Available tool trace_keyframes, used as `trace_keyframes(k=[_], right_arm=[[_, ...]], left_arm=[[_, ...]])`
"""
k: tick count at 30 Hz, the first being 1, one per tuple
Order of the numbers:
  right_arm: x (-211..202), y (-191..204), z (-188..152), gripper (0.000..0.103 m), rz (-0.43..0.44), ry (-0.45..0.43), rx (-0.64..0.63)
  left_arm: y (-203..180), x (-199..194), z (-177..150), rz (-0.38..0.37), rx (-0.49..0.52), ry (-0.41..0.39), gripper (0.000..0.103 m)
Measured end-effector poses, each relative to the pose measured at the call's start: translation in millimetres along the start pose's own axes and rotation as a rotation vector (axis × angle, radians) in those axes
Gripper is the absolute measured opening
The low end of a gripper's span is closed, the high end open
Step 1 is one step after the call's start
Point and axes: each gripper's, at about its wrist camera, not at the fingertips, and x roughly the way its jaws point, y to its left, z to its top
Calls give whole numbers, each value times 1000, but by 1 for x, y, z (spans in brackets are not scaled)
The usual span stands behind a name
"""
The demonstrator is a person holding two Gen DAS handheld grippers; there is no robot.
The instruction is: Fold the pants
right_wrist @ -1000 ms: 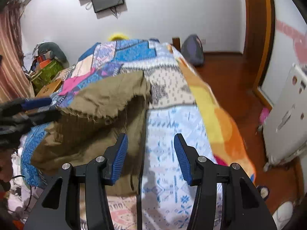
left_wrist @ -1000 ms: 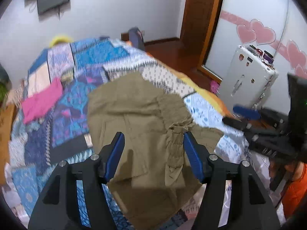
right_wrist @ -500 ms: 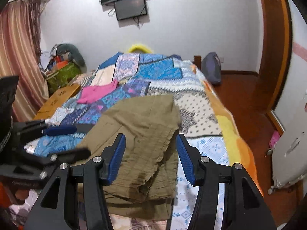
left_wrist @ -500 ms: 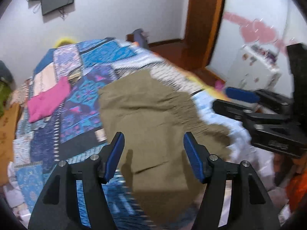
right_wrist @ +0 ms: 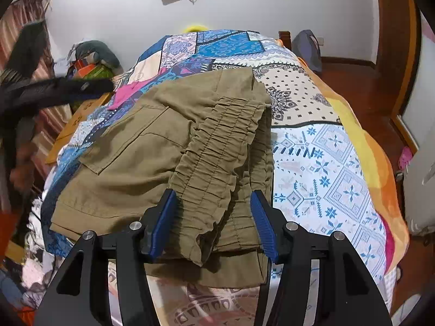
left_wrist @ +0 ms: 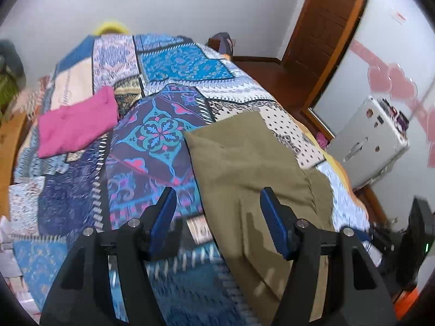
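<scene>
**Pants doubled over, waistband still loose**

Pants (right_wrist: 163,146) in olive cloth lie near the foot of the patchwork bedspread (right_wrist: 326,163), already folded over themselves, the gathered waistband (right_wrist: 217,157) on top. The right gripper (right_wrist: 213,221) straddles that waistband; its jaws have just been opening and the pads look clear of the cloth. The left gripper (left_wrist: 217,220) stands wide and empty beside the pants' edge. I'd judge one fold done, another and some smoothing left.
</scene>
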Motion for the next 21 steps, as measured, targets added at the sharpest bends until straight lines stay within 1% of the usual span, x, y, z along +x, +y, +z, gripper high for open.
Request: trace_keyframes(k=[3, 6, 10, 14, 16, 18, 19, 21], right_arm=[[2, -3, -1, 54, 5, 0, 8], [5, -10, -3, 63, 12, -2, 35], [7, -14, -4, 64, 33, -2, 54], [9, -15, -1, 66, 35, 4, 37], [10, -15, 2, 66, 35, 8, 28], [11, -16, 4, 66, 28, 8, 20], [12, -17, 5, 66, 24, 7, 18], [14, -19, 8, 66, 18, 7, 21]], left_arm=[[10, 23, 16, 10, -14, 36, 64], [18, 51, 29, 7, -28, 83, 64], [27, 83, 39, -10, -51, 132, 63], [34, 110, 45, -51, -75, 174, 56], [36, 118, 50, -57, -75, 164, 54], [34, 121, 53, -40, -52, 155, 37], [33, 124, 54, -27, -44, 158, 22], [34, 127, 56, -24, -40, 156, 11]])
